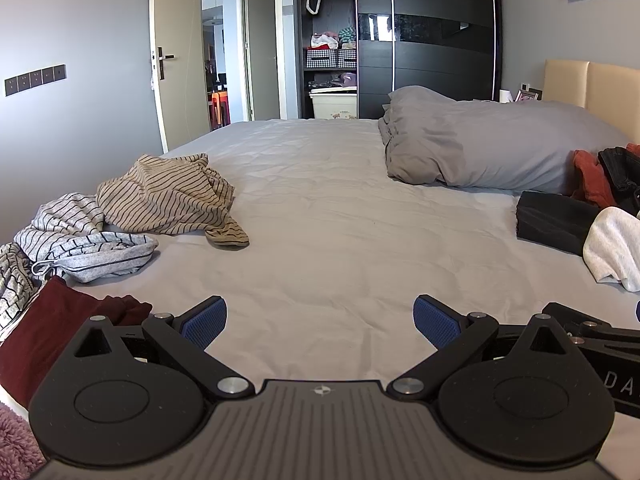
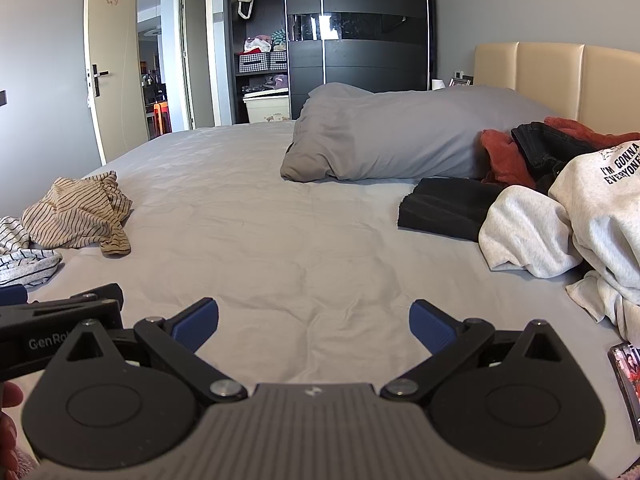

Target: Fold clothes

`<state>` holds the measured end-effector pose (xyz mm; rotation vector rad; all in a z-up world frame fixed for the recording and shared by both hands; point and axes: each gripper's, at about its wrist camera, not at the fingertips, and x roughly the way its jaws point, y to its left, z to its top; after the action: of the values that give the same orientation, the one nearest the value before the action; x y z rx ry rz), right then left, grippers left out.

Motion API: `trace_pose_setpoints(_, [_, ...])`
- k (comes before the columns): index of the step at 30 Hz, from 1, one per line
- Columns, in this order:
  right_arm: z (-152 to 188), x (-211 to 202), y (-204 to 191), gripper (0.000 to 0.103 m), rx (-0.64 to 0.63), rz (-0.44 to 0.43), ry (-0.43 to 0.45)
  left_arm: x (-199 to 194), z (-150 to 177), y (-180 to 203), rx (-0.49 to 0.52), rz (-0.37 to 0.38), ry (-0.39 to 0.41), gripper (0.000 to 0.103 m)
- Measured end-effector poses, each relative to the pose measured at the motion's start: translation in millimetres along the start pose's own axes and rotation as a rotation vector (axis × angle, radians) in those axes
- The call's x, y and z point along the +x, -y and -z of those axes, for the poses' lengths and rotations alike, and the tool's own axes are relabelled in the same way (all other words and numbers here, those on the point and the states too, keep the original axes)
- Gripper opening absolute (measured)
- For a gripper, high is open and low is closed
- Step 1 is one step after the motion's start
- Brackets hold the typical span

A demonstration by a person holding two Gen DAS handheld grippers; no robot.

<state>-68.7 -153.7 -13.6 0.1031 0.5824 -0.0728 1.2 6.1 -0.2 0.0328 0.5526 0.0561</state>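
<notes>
Both grippers hover low over the grey bed sheet [image 1: 320,208], side by side. My left gripper [image 1: 320,322] is open, blue pads [image 1: 204,322] wide apart, nothing between them. My right gripper [image 2: 314,322] is open and empty too. Crumpled on the left lie a beige striped top [image 1: 172,196], a grey striped garment [image 1: 80,236] and a maroon garment [image 1: 52,332] beside the left finger. On the right sit a white printed sweatshirt [image 2: 580,224], a folded black garment [image 2: 444,208], dark jeans [image 2: 548,148] and a rust-red piece [image 2: 500,156].
A grey pillow [image 1: 488,144] lies at the bed's far right against a cream headboard [image 2: 552,76]. Behind the bed are a dark wardrobe [image 1: 424,36] with open shelves and an open white door [image 1: 176,52]. A photo card [image 2: 628,380] rests at the right edge.
</notes>
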Motion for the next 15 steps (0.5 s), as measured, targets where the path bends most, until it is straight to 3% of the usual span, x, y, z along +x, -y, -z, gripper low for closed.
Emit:
trace_pose_setpoints(7, [0.2,1.3,5.7,0.103,0.001,0.0,-0.005,-0.2,-0.2,-0.1,0.011,0.01,0.0,0.102])
trace_pose_setpoints(15, [-4.8,2.7,38.3,0.103,0.033,0.038,-0.018,7.3,1.7,-2.9,0.035,-0.029,-0.02,0.102])
